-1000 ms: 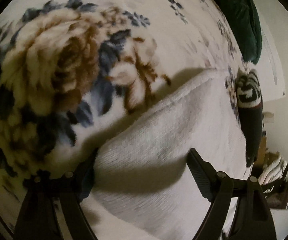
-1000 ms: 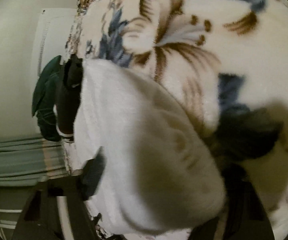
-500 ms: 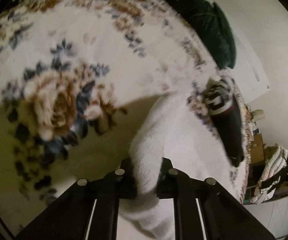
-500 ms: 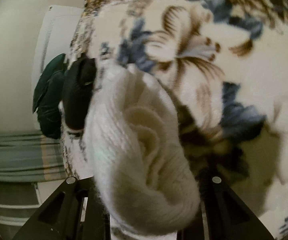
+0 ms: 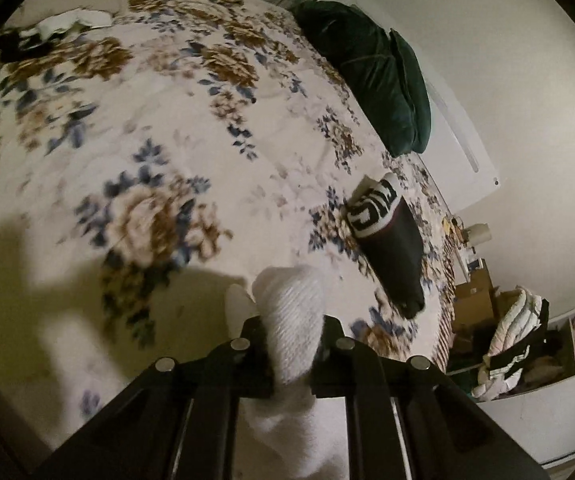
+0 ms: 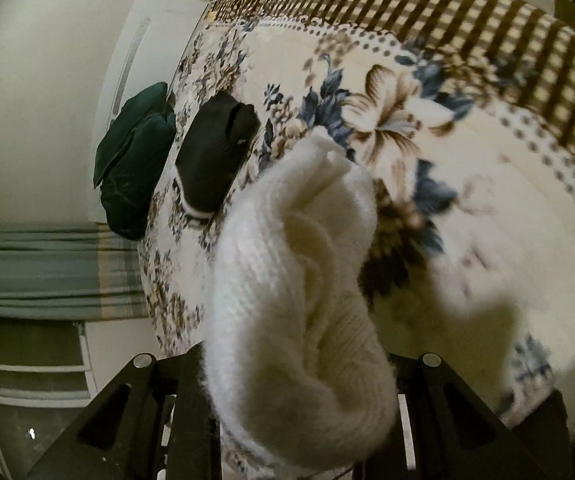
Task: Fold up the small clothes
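Grippers both clamping white knitted garment [image 5: 293, 320]: left gripper [image 5: 292, 354] pinching thin end, right gripper [image 6: 299, 364] squeezing bulky bunched end [image 6: 287, 280]. Garment hanging lifted above floral fleece blanket [image 5: 147, 120], long axis spanning between claws. Right view alone showing checked brown bedcover [image 6: 447, 20]; left view alone showing clutter shelf [image 5: 527, 340].

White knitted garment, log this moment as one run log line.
item: white knitted garment | left tongs: shut on it | right tongs: shut on it | state: lifted above floral blanket
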`<control>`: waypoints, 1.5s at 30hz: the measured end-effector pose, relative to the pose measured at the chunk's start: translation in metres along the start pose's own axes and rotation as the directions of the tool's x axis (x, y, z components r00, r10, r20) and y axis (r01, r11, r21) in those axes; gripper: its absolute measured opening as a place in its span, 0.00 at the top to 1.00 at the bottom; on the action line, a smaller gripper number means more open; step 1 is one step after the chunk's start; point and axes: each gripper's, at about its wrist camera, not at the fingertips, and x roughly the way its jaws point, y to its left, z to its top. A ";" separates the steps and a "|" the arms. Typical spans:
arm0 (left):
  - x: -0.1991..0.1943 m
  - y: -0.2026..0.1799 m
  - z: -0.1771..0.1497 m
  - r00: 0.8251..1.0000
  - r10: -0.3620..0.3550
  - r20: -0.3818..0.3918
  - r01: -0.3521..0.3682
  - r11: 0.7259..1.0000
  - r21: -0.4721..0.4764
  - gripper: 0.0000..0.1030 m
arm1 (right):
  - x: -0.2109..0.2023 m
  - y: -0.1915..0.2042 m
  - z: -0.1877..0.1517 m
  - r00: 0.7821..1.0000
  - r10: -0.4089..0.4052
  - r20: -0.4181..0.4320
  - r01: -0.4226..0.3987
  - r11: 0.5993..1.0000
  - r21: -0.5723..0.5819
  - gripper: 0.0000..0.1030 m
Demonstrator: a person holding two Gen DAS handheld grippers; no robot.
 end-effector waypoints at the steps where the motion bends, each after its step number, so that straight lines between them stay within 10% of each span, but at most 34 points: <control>1: -0.019 0.000 -0.005 1.000 0.010 -0.016 -0.010 1.000 0.000 0.92 | -0.013 0.002 -0.006 1.000 -0.005 -0.011 0.005 1.000 -0.002 0.75; 10: -0.074 0.011 -0.022 0.979 0.106 -0.175 -0.111 0.994 -0.022 0.92 | -0.087 -0.015 -0.058 0.987 -0.101 -0.124 0.113 0.989 0.095 0.75; 20: 0.105 -0.041 0.020 0.986 0.066 -0.154 -0.049 0.992 0.116 0.92 | 0.051 -0.014 0.042 0.993 -0.096 -0.075 0.108 0.977 0.182 0.73; 26: 0.207 -0.052 0.045 0.958 0.194 -0.212 -0.157 0.971 0.180 0.77 | 0.130 -0.010 0.111 0.995 -0.085 -0.055 0.093 0.984 0.154 0.22; 31: 0.177 -0.035 0.033 0.972 0.161 -0.171 -0.127 0.972 0.196 0.35 | 0.110 -0.018 0.099 0.990 -0.133 -0.056 0.135 0.990 0.037 0.21; 37: 0.157 -0.011 0.002 0.946 0.265 -0.189 -0.197 0.928 0.317 0.33 | 0.086 -0.036 0.075 0.976 -0.209 -0.054 0.205 0.977 -0.063 0.21; 45: 0.224 -0.023 0.006 0.936 0.241 -0.256 -0.154 0.935 0.318 0.33 | 0.130 0.009 0.121 0.964 -0.266 0.025 0.261 0.919 -0.296 0.21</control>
